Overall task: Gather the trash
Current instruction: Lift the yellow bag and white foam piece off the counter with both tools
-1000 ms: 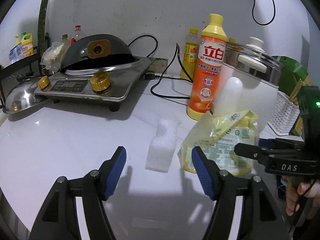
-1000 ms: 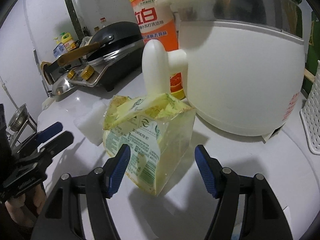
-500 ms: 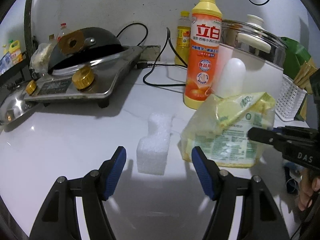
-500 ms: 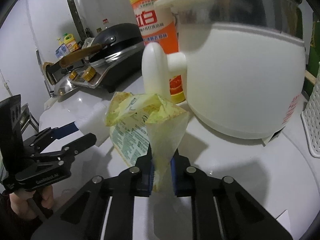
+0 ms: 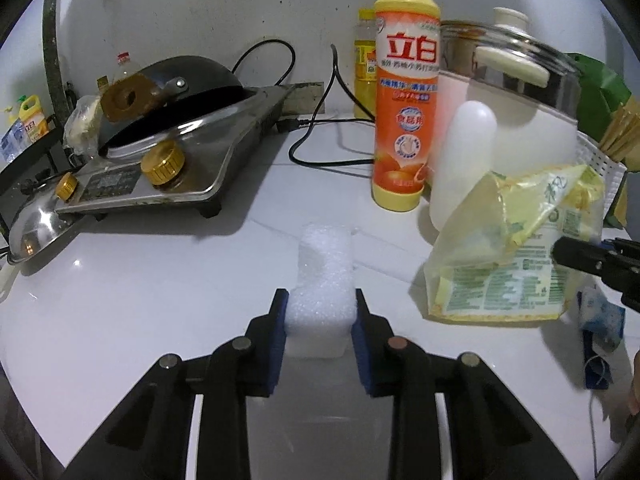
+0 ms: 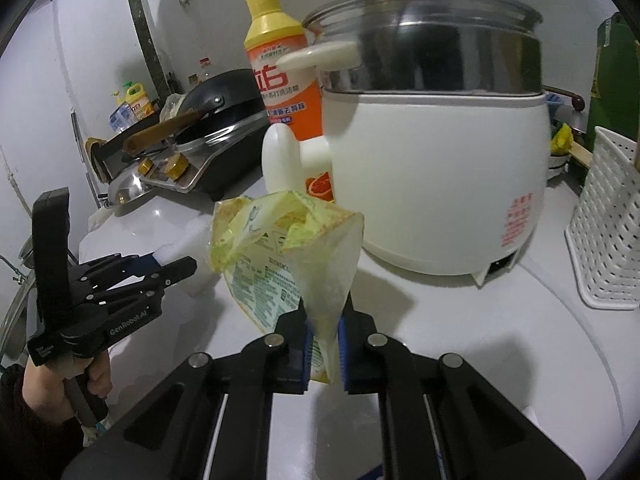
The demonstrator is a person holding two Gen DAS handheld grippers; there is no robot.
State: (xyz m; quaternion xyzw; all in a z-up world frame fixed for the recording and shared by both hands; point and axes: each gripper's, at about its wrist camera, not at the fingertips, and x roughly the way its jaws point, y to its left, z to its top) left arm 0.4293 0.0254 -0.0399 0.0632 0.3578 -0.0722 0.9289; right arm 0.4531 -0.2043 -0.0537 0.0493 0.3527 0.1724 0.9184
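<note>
A white foam block [image 5: 326, 256] stands on the white counter [image 5: 140, 280]. My left gripper [image 5: 320, 298] has it between its blue pads, which touch both sides while the jaws are closing. To its right, a crumpled yellow plastic bag [image 5: 516, 248] with green print hangs slightly above the counter. In the right wrist view my right gripper [image 6: 323, 330] is shut on the lower corner of the yellow bag [image 6: 280, 252]. The left gripper [image 6: 176, 270] shows at the left there, held by a hand.
Behind the bag are an orange dish soap bottle [image 5: 404, 120] and a white electric cooker [image 6: 432, 184] with a glass lid. A gas stove with a black pan [image 5: 160, 152] is at back left, with a black cable [image 5: 320, 140] beside it. A white basket [image 6: 608, 232] stands at right.
My left gripper moved forward around the foam block and its jaws closed in on it. My right gripper shut on the yellow bag and raised it a little.
</note>
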